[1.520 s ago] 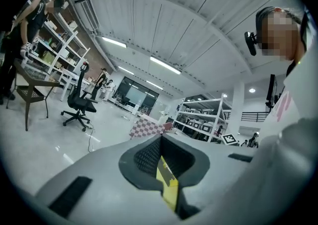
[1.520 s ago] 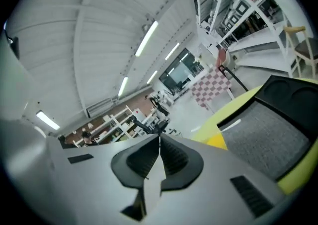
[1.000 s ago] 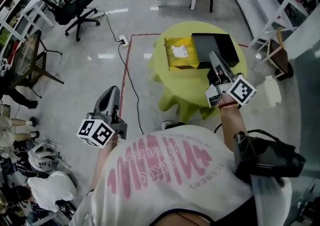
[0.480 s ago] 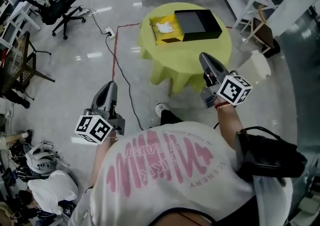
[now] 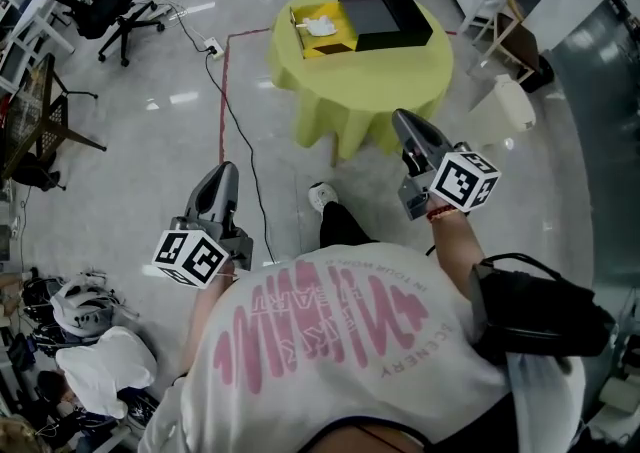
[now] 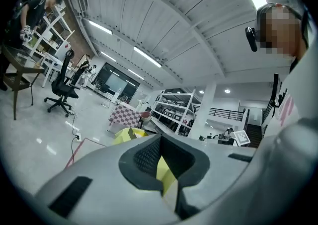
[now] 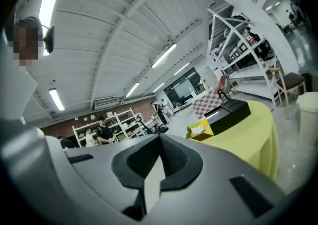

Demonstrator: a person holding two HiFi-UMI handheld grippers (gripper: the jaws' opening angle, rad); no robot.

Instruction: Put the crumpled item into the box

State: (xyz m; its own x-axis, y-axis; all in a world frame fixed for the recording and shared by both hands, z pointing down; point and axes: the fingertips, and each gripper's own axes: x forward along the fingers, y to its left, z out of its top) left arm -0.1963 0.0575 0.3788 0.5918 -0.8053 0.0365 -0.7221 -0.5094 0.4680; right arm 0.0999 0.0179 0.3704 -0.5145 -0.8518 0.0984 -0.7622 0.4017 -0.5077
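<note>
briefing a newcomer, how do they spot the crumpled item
Find the round table draped in yellow-green cloth. On it an open yellow box sits beside a black box; the crumpled item is the white lump inside the yellow one.

Tongs (image 7: pixel 158 142) together, empty; beyond, crumpled item (image 7: pixel 198 129) in yellow box (image 7: pixel 204 137) on table (image 7: pixel 248 139).

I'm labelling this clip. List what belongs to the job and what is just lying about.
Job:
- crumpled item, lying in the yellow box
- table
- left gripper and right gripper, both shut and empty

Lying about:
- black box
- office chair
- power strip
- white container
</note>
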